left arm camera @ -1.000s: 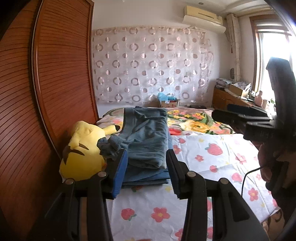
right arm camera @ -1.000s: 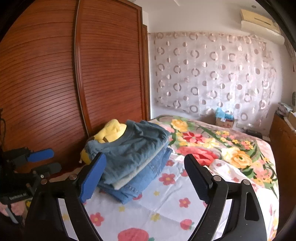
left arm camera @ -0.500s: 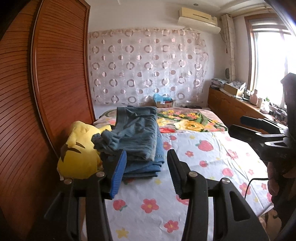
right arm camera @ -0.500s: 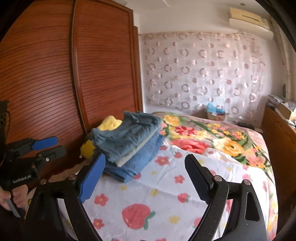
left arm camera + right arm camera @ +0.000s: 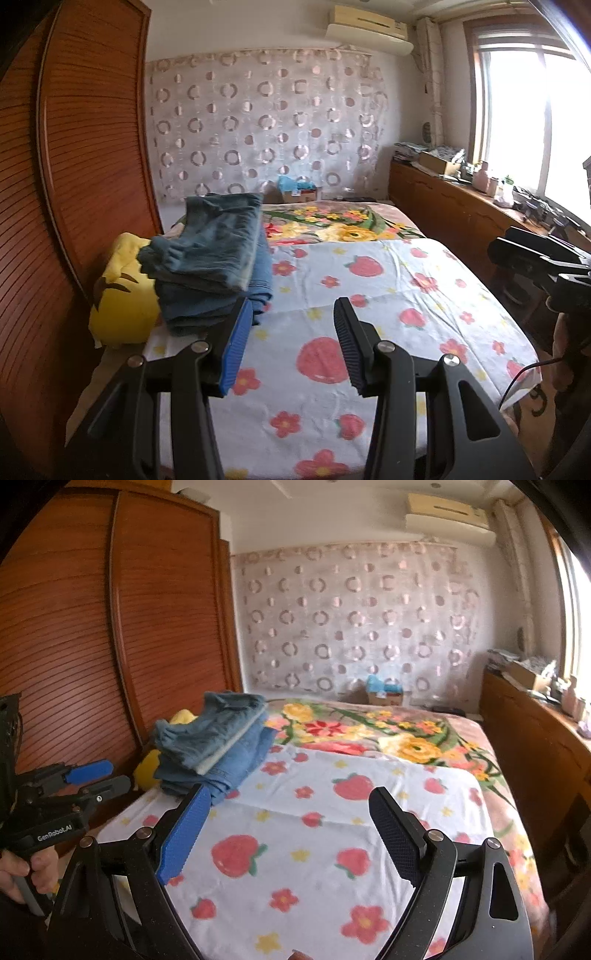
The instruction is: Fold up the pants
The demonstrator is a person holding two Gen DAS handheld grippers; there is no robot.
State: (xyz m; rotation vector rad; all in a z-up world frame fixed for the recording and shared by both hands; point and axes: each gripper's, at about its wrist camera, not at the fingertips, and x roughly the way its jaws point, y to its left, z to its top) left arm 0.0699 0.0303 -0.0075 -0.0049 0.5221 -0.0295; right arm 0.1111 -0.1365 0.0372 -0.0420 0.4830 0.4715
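A stack of folded blue denim pants (image 5: pixel 218 258) lies at the left edge of the bed, leaning on a yellow plush toy (image 5: pixel 123 299); the stack also shows in the right wrist view (image 5: pixel 218 738). My left gripper (image 5: pixel 291 317) is open and empty, held above the strawberry-print sheet (image 5: pixel 388 306), just right of and nearer than the stack. My right gripper (image 5: pixel 291 808) is open and empty, farther back over the sheet (image 5: pixel 332 849). Each gripper shows at the edge of the other's view: the right one (image 5: pixel 535 258) and the left one (image 5: pixel 88 775).
A wooden slatted wardrobe (image 5: pixel 81 155) runs along the bed's left side. A floral blanket (image 5: pixel 332 221) covers the far half of the bed. A wooden sideboard (image 5: pixel 454 206) with clutter stands at right under the window. A box (image 5: pixel 295 188) sits by the curtain.
Both grippers have pulled back from the folded pants, toward the near end of the bed. The stack looks smaller and has not moved. Both grippers stay open.
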